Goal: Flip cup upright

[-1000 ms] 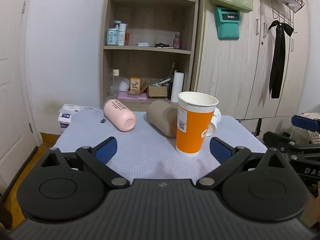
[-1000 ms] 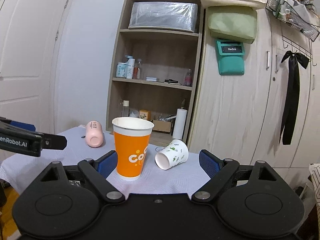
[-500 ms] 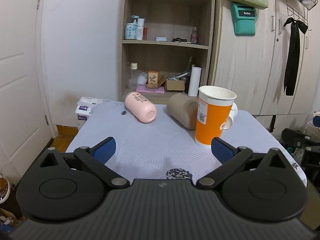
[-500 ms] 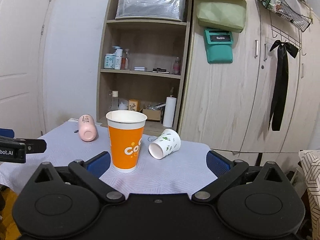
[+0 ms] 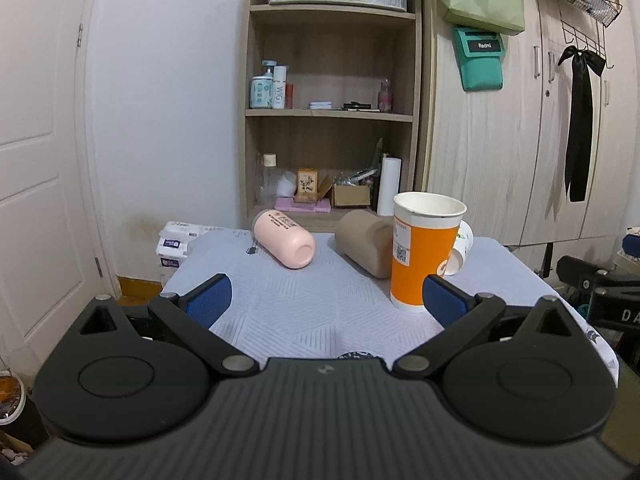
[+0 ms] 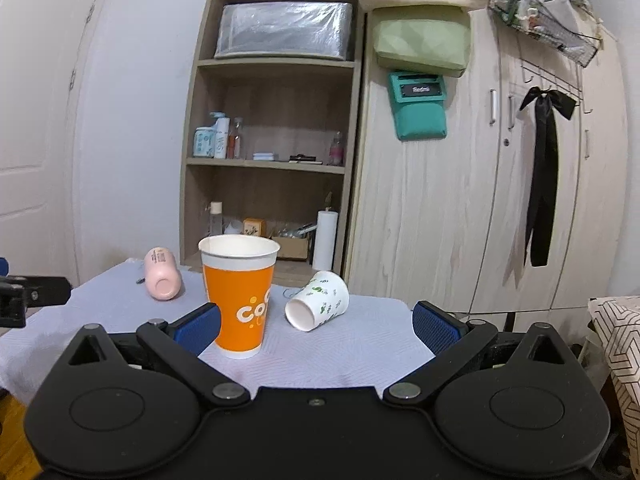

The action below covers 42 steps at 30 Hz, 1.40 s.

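An orange paper cup (image 5: 423,254) stands upright on the cloth-covered table (image 5: 300,312); it also shows in the right wrist view (image 6: 239,298). A pink cup (image 5: 285,238) (image 6: 162,279), a tan cup (image 5: 363,247) and a white leaf-print paper cup (image 6: 317,301) (image 5: 461,247) lie on their sides. My left gripper (image 5: 326,296) is open and empty, short of the cups. My right gripper (image 6: 316,323) is open and empty, facing the orange and white cups from the table's near edge.
A wooden shelf unit (image 5: 332,120) and wardrobe doors (image 6: 500,184) stand behind the table. Tissue packs (image 5: 176,240) sit at the table's far left. The other gripper shows at the right edge of the left wrist view (image 5: 600,280).
Both grippers have drawn back from the table, so the cups look smaller and farther. The cups have not moved. Both grippers stay open.
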Each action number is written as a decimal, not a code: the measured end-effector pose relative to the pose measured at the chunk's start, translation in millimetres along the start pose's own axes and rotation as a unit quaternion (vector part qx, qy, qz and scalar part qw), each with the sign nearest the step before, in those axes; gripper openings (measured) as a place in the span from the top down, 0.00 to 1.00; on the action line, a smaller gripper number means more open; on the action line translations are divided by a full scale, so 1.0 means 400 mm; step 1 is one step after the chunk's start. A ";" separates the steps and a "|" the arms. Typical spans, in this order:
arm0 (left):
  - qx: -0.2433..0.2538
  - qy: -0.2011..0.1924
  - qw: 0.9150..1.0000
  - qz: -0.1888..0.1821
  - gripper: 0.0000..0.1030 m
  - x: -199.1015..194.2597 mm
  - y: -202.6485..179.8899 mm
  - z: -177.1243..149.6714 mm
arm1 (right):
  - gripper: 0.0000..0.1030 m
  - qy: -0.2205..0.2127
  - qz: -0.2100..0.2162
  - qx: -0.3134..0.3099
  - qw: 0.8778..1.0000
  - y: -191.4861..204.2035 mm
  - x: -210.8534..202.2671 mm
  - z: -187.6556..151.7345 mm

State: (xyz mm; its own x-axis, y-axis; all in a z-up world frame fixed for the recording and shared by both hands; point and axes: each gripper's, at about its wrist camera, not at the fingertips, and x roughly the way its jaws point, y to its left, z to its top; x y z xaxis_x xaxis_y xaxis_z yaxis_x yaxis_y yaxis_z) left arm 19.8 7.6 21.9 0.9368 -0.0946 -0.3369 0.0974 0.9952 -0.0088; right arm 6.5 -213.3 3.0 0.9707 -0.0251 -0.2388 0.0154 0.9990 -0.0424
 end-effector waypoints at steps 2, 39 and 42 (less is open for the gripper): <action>0.001 -0.005 1.000 0.004 0.00 0.000 0.000 -0.003 | 0.00 -0.003 -0.003 0.000 1.000 -0.001 -0.002 -0.001; 0.026 0.001 0.998 0.054 0.00 0.000 -0.008 -0.008 | 0.00 0.001 -0.013 0.009 1.000 0.007 -0.003 -0.009; 0.032 -0.006 0.998 0.057 0.00 -0.004 -0.010 -0.010 | 0.00 0.002 -0.014 0.012 1.000 0.005 -0.002 -0.009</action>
State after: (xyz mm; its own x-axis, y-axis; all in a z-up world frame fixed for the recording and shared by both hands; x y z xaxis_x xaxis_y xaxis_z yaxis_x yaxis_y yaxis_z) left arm 16.7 3.8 18.8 0.9469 0.0178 -0.3209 0.0111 0.9961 0.0881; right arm 4.9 -211.3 -0.3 0.9689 -0.0523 -0.2419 0.0477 0.9986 -0.0249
